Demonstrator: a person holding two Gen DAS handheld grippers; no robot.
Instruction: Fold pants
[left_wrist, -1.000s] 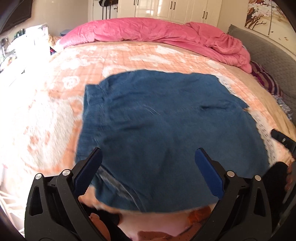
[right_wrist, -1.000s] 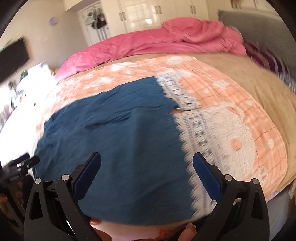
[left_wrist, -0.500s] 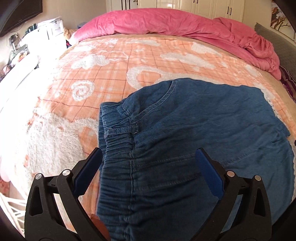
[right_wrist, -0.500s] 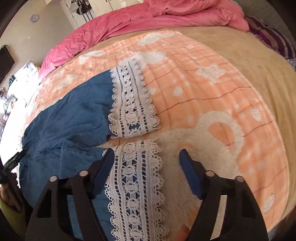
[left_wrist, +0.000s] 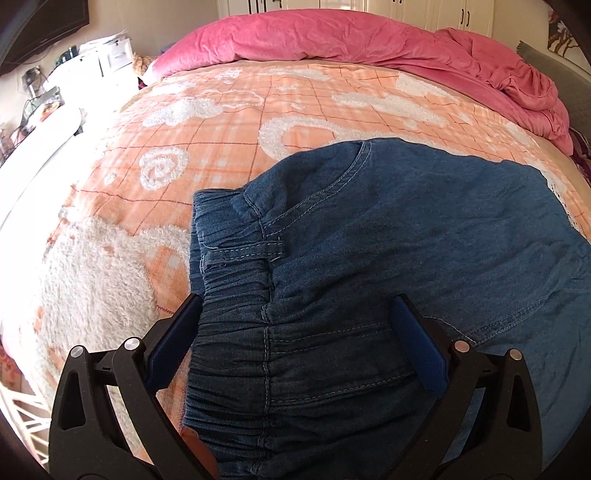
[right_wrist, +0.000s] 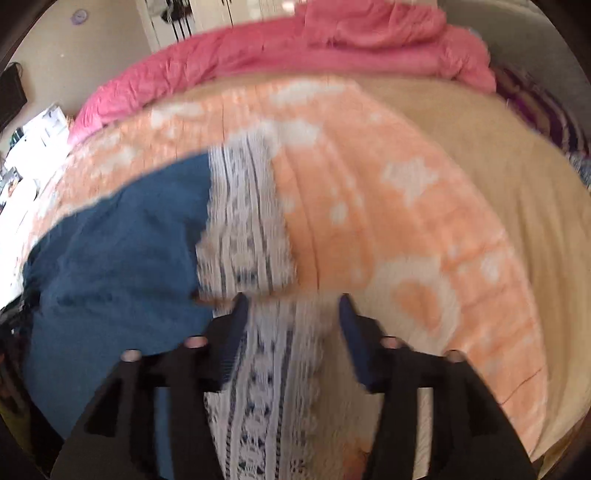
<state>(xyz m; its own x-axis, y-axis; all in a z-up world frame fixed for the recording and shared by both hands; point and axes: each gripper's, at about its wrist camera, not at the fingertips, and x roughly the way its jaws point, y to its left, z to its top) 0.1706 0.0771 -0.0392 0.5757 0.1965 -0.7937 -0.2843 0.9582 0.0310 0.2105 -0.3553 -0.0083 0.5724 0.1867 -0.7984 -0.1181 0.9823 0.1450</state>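
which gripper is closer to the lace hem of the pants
Right. The right gripper straddles the lace hem; the left gripper is over the elastic waistband, the opposite end.

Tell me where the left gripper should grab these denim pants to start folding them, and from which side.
Grip the gathered elastic waistband of the pants, probably at its near end, coming in from the bed's near edge. The left gripper already hangs open over it, and the bunched band by the belt loop gives thicker cloth to pinch than the flat seat.
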